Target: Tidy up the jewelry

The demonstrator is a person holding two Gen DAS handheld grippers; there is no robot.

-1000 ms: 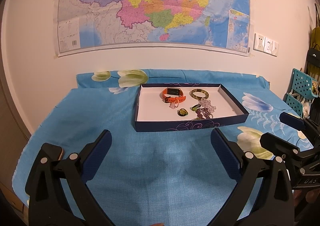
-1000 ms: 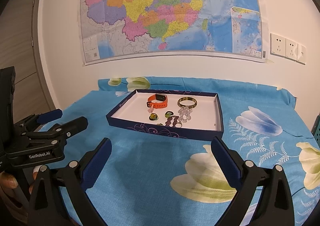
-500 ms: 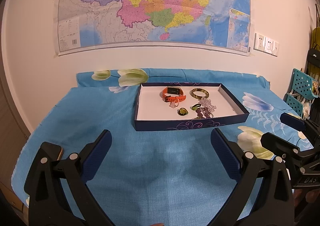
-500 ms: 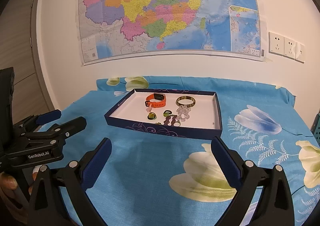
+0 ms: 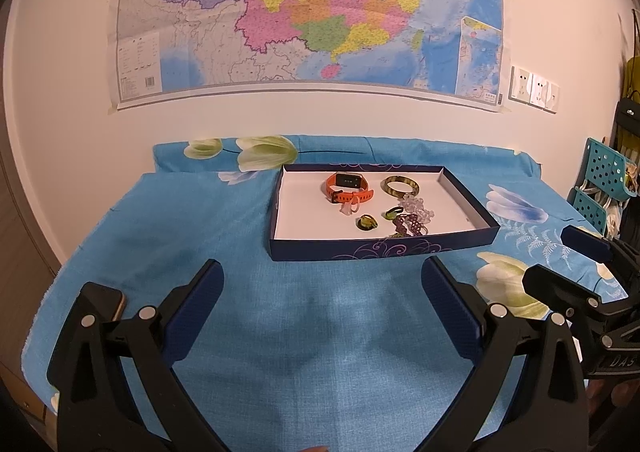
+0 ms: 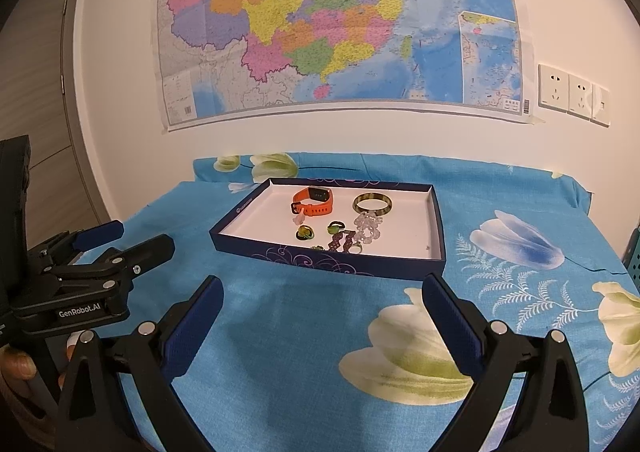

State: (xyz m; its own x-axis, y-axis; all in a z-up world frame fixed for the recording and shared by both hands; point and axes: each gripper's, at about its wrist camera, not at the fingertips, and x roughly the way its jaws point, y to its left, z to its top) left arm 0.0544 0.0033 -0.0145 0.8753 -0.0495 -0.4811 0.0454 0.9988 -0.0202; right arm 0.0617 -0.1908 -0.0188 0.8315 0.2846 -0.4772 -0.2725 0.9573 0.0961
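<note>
Left wrist view: both hand-held grippers (image 5: 322, 284) (image 6: 323, 302) spread wide and unladen, short of the jewelry tray (image 5: 384, 248).

My table under a blue floral cloth (image 5: 280, 332), pale wall behind, big coloured map (image 5: 308, 12) taped up, white sockets (image 6: 572, 94) at right, grey door (image 6: 36, 92) left, teal rack (image 5: 600, 180), warm indoor light.

Both wrist fisheyes low over the table, facing the wall, sharing the tray (image 5: 384, 248), left view perhaps slightly nearer.

Black frames, blue-padded fingers (image 5: 198, 306), seemingly silver screws.
</note>
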